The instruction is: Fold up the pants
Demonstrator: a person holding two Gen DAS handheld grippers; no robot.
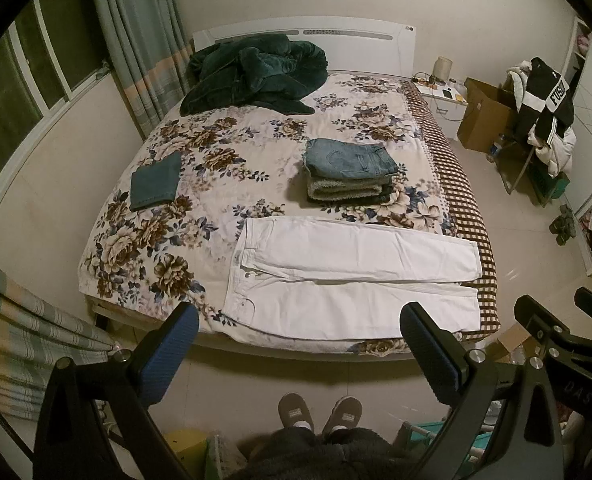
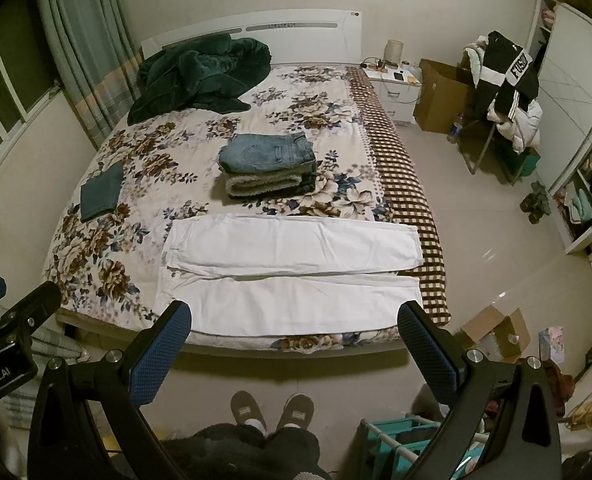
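Pants point(image 1: 352, 276) flat along bed point(image 1: 144, 216) near edge, legs unfolded. Both hand-held grippers point(image 1: 300, 356) point(image 2: 296, 356) spread wide, off bed, holding nothing.

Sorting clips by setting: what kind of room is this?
A home bedroom, most likely: a bed with a headboard, a nightstand beside it, and curtains at the window.
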